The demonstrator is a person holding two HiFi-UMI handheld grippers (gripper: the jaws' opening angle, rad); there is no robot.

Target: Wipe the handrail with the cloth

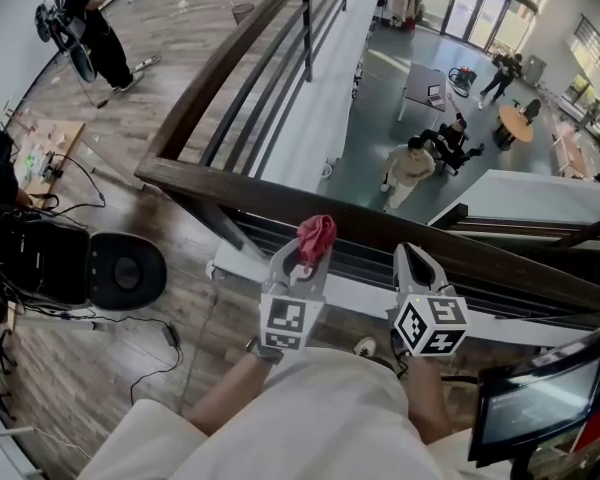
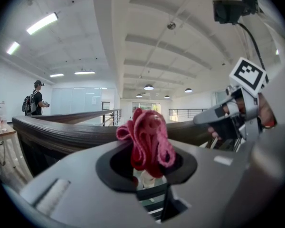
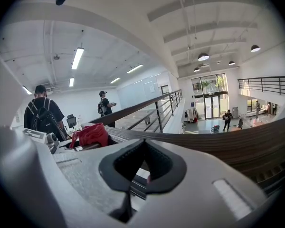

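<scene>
Your left gripper (image 1: 302,260) pinches the pink cloth (image 1: 317,235), bunched right at the wooden handrail (image 1: 220,190). Right gripper (image 1: 413,260) sits pressed together, empty. The cloth looks soft, light and floppy, so grip its bunched middle and let the folds drag.

A wood-plank floor (image 1: 130,108) carries everything here. Left of the left gripper (image 1: 302,260) a black round seat (image 1: 127,271) stands on it, with black cables (image 1: 110,317) trailing beside; further left and ahead lies a cluttered low wooden board (image 1: 55,143)
</scene>
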